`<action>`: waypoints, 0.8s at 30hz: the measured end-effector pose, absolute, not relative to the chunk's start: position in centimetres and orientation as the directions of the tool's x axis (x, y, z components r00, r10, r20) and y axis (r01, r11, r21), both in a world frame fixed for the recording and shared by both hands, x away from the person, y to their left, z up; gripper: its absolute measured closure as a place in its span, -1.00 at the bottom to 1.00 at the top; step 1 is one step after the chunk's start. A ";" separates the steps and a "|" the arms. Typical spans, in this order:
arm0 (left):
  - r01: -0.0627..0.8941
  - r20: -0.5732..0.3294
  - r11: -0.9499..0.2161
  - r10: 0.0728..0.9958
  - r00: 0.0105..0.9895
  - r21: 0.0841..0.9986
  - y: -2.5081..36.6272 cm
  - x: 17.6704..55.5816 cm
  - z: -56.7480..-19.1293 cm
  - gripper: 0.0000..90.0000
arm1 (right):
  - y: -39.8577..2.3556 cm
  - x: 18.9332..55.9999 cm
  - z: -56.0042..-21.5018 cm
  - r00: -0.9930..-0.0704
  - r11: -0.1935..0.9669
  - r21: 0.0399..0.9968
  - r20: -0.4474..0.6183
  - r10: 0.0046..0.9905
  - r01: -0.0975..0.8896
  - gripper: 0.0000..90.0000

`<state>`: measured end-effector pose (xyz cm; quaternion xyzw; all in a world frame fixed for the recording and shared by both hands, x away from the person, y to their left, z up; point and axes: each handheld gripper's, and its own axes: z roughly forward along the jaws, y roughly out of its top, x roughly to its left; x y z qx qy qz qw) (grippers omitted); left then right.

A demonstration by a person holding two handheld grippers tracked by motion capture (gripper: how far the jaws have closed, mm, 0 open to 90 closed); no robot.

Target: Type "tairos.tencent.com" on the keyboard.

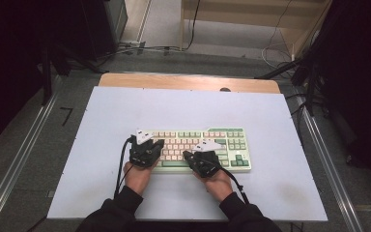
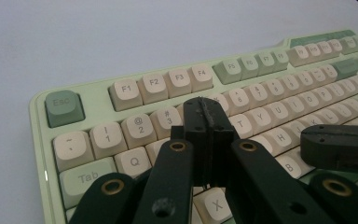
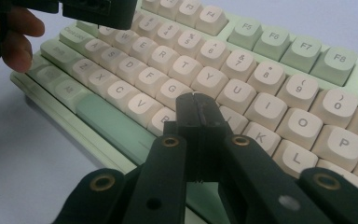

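Note:
A pale green keyboard with cream and green keys lies on a white mat. My left gripper is over its left end, jaws shut with nothing between them. In the left gripper view the closed tips sit above the keys below the number row. My right gripper hovers over the keyboard's middle, also shut and empty. Its closed tips stand over the letter keys near G and H. Whether either tip touches a key I cannot tell.
The mat covers a wooden table whose far edge shows bare wood. Metal rails run along both sides on the floor. Cables and dark stands lie beyond the table. A hand holds the left gripper's body in the right gripper view.

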<state>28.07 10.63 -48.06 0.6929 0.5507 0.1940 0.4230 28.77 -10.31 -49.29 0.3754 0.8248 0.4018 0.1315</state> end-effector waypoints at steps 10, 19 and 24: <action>0.597 -0.199 -0.036 0.925 0.323 0.802 10.6 27.9 -48.0 1.00 | -11.1 28.8 -48.5 -0.672 0.359 0.780 0.104 0.733 0.512 0.94; 0.600 -0.198 -0.050 0.919 0.341 0.799 10.3 27.5 -48.0 1.00 | -12.4 29.5 -48.0 -0.645 0.333 0.784 0.111 0.756 0.524 0.94; 0.605 -0.204 -0.056 0.913 0.353 0.795 10.2 27.2 -48.0 1.00 | -12.7 29.7 -48.0 -0.636 0.322 0.783 0.118 0.763 0.532 0.94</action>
